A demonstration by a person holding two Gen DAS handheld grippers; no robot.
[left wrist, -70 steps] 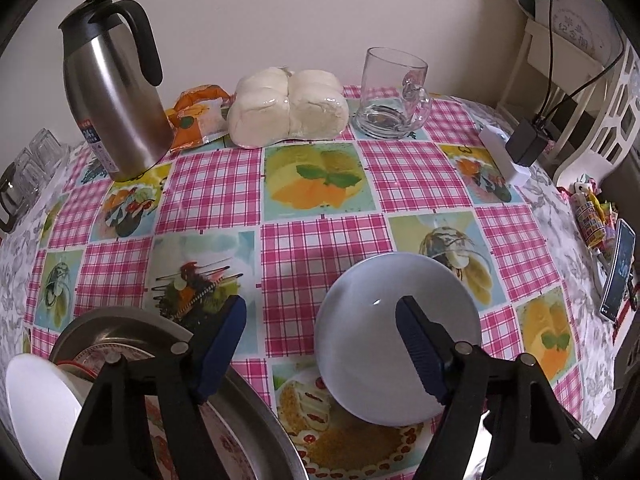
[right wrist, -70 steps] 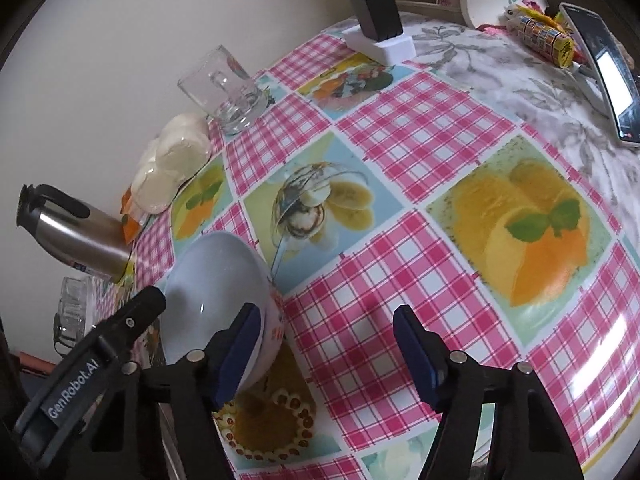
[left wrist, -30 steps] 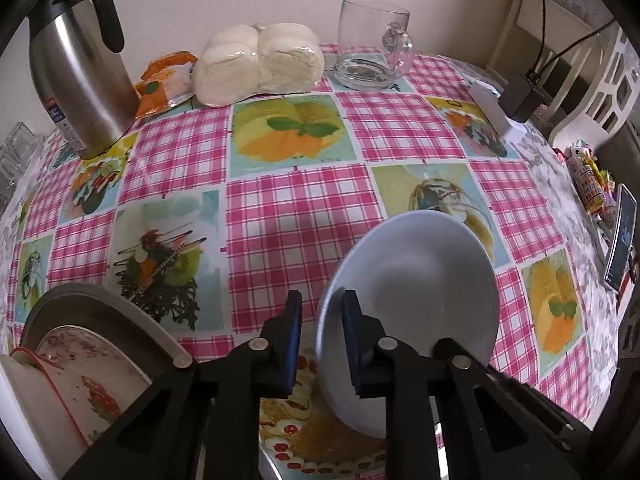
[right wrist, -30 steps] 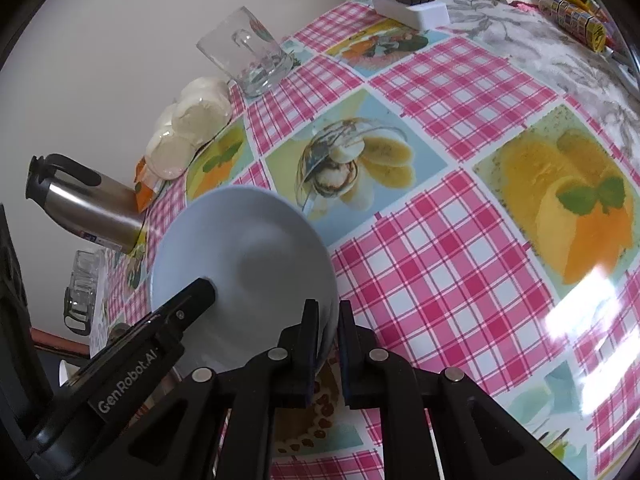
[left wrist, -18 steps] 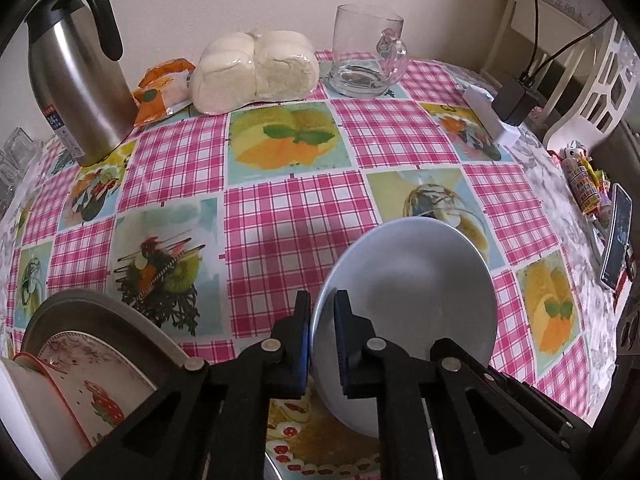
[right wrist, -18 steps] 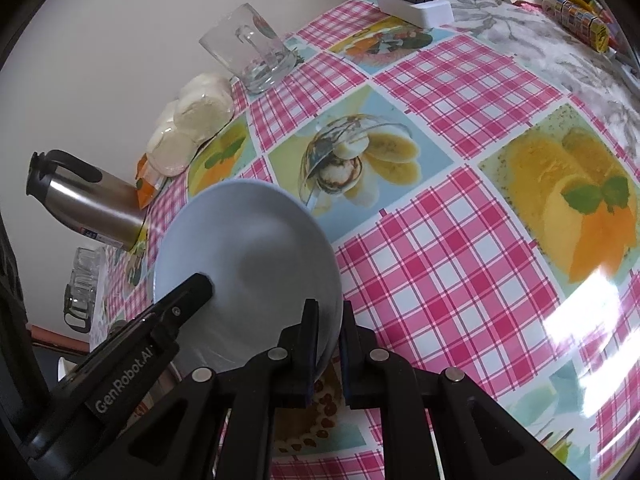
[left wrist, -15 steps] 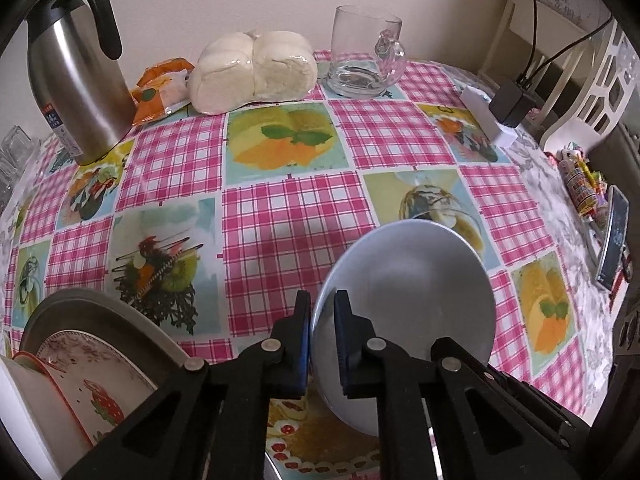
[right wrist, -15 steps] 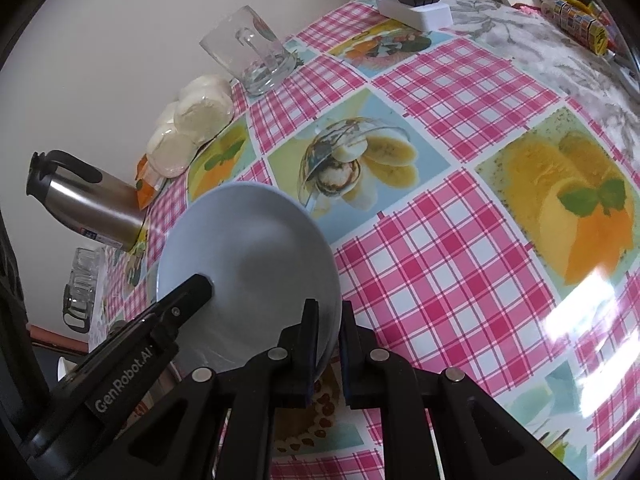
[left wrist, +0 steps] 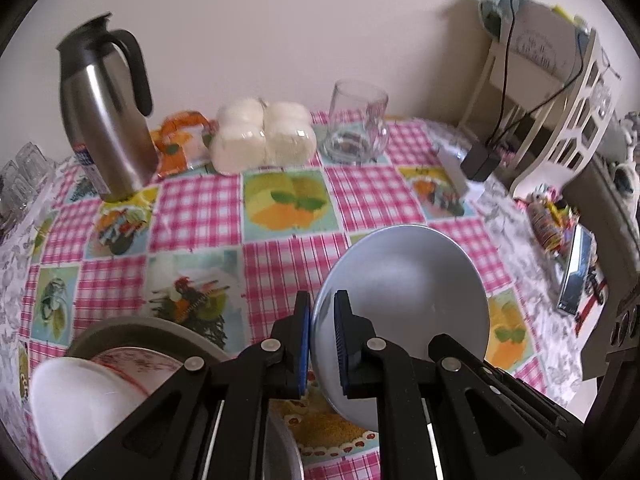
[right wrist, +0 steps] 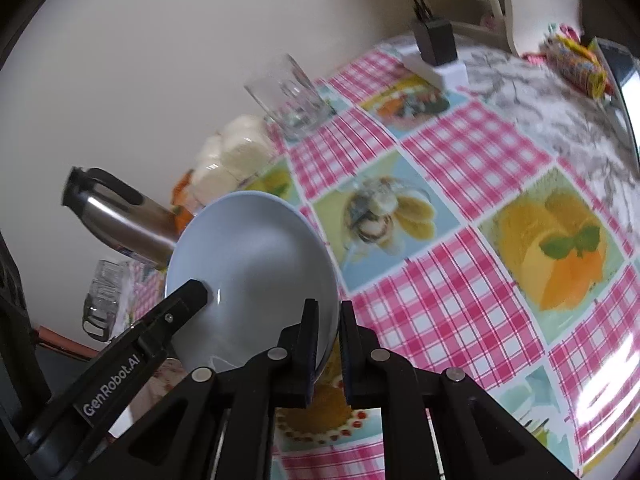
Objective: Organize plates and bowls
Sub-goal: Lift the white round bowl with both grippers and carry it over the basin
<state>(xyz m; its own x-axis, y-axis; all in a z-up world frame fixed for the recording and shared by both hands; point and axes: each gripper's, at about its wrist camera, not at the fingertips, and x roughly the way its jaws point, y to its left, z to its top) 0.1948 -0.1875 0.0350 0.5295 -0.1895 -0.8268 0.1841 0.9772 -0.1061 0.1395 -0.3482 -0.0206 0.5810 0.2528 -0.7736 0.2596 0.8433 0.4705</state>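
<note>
Left hand-held gripper: clamped on the bowl's rim at its 8 o'clock edge in the left wrist view, one pad inside the rim and one outside.

Right hand-held gripper: clamped on the opposite side of the same rim, at the bowl's 5 o'clock edge in the right wrist view.

Bowl: pale blue-grey, empty, tilted and apparently lifted off the tabletop, its opening turned toward both cameras.

Stack: a white bowl and a red-patterned plate lie in a grey metal basin at 7 o'clock in the left wrist view.

Deciding relation: the basin lies to the left of the held bowl, on the left gripper's side, so the left hand is the nearer one (a judgement, taking the basin as the bowl's destination). The bowl would have to travel toward 8 o'clock and level out.

Left wrist view only: the basin's contents, hence where a free spot might be.

Right wrist view only: the left gripper's arm reaching the rim at 9 o'clock; only a sliver of the basin shows beneath it.

Bystanders: steel jug and glass mug stand well apart at 11 and 12 o'clock.
</note>
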